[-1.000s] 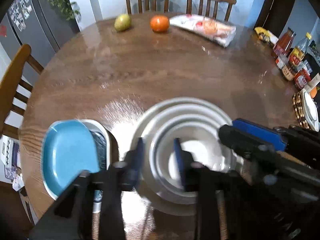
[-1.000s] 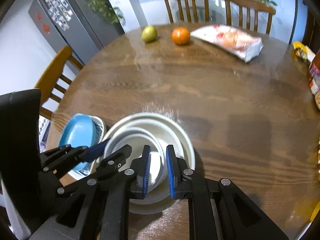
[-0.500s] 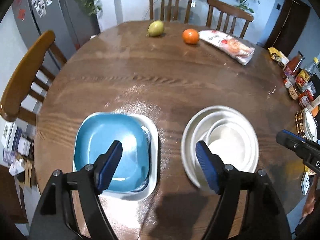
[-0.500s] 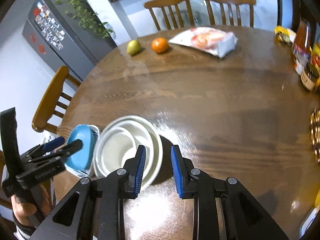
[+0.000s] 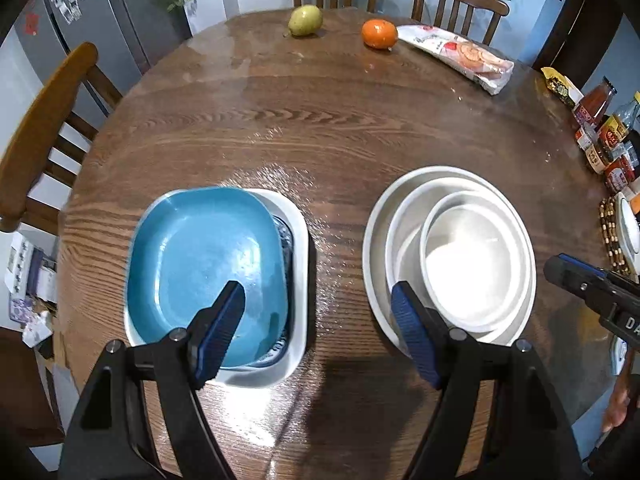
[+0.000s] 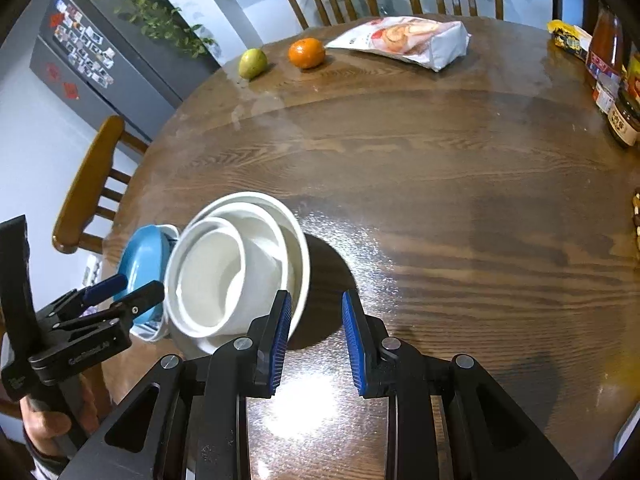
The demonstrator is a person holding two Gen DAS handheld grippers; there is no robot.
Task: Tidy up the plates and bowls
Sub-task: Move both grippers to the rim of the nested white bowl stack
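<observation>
A stack of white round bowls (image 5: pixel 452 256) (image 6: pixel 236 268) sits near the front of the round wooden table (image 5: pixel 320 120). To its left, a blue square plate (image 5: pixel 200 264) (image 6: pixel 140 264) rests in a white square dish (image 5: pixel 296 240). My left gripper (image 5: pixel 320 332) is open, raised above the bare wood between the two stacks, nothing between its fingers. My right gripper (image 6: pixel 314 336) is open a little and empty, just right of the bowl stack over the table. The right gripper's tip (image 5: pixel 580 280) shows at the right edge of the left wrist view.
A pear (image 5: pixel 306 20), an orange (image 5: pixel 379 34) and a snack bag (image 5: pixel 460 56) lie at the far side. Sauce bottles and jars (image 5: pixel 604 136) crowd the right edge. Wooden chairs (image 5: pixel 36 128) ring the table; a grey fridge (image 6: pixel 100 68) stands at the left.
Both grippers have backed away from the bowl stack and opened. The left gripper shifted left and now hovers between the two stacks; the right gripper ended up right of the bowls.
</observation>
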